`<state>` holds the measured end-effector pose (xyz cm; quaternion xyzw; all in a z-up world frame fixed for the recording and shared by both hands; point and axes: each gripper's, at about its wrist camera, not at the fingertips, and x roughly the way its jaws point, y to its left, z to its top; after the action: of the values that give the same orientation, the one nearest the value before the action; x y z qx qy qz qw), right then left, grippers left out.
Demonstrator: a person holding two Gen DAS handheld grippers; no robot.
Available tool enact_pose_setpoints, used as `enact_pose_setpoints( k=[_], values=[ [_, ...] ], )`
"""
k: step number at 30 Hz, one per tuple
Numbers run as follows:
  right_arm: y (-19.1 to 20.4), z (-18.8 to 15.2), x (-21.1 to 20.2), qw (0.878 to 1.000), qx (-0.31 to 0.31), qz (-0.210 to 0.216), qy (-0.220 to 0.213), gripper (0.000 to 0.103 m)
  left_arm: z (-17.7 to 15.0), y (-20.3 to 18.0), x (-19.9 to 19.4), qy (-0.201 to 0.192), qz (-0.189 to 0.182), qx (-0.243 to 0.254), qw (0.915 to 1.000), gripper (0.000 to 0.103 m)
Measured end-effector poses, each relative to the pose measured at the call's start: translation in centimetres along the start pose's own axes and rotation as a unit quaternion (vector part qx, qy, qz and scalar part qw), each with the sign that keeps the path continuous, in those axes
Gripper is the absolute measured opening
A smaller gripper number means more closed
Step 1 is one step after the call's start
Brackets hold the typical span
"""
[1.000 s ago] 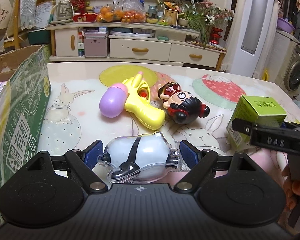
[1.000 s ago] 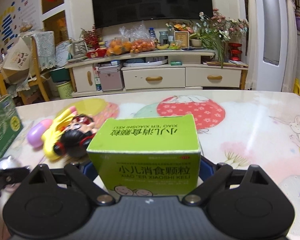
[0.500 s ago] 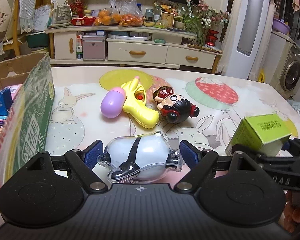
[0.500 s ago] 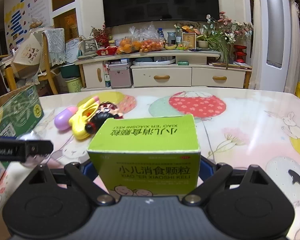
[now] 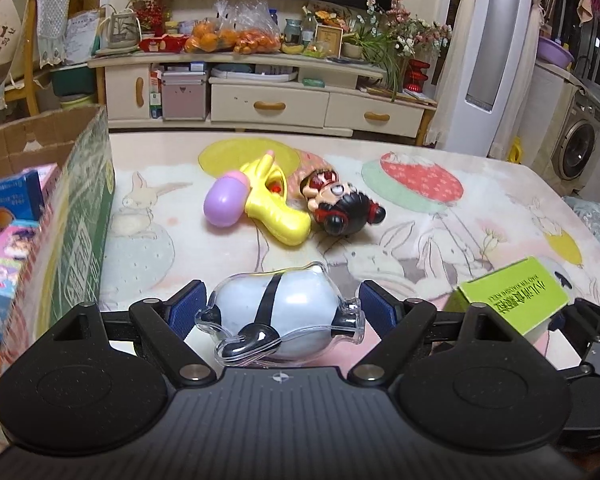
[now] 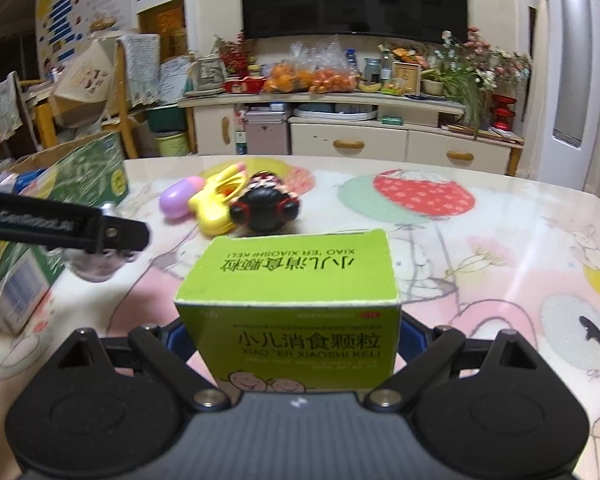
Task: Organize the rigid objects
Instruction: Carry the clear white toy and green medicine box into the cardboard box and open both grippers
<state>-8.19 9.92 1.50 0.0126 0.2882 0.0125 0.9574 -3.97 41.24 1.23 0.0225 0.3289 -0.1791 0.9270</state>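
Carton [image 5: 88, 200]: stood at 9 o'clock of the left view, open-topped, small packs inside; in our judgement the drop-off.

Left gripper [image 5: 282, 312]: we had it pinching a clear capsule [image 5: 278, 314] with a white and black toy inside, held above the table [image 5: 440, 232]. The shell looked slick and rounded, so we judged a steady squeeze and a level carry over the carton wall best, loosening only once inside.

Water gun [image 5: 268, 208], yellow with a purple tank, and doll [image 5: 338, 206]: lay touching at 12 o'clock, untouched, well apart from both tools.

Right gripper [image 6: 290, 340]: pressed onto a green box [image 6: 290, 300] by its side faces, box upright, lifted off the table and seen at 4 o'clock in the left view. We judged it should trail the left tool to avoid a knock.

Surface: table under a pastel cloth with rabbits and balloons.

Room: cabinet [image 6: 340, 136] at 12 o'clock carrying oranges and flowers, television above, washer [image 5: 580, 140] at 2 o'clock.
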Motion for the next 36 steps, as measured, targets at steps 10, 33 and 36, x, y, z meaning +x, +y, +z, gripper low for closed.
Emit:
enact_pose_setpoints(
  k=[10, 33, 36],
  values=[
    [0.5, -1.3, 1.3, 1.0, -0.017, -0.007, 0.016, 0.092, -2.5, 0.4, 2.6, 0.029, 0.009, -0.001, 0.9995, 0.103],
    [0.1, -0.9, 0.8, 1.0, -0.005, -0.025, 0.005, 0.086, -3.5, 0.5, 2.0, 0.067, 0.007, -0.005, 0.9977, 0.101],
    [0.0, -0.9, 0.8, 1.0, -0.005, -0.025, 0.005, 0.086, -3.2, 0.4, 1.8, 0.061, 0.01, -0.001, 0.9981, 0.101]
  ],
)
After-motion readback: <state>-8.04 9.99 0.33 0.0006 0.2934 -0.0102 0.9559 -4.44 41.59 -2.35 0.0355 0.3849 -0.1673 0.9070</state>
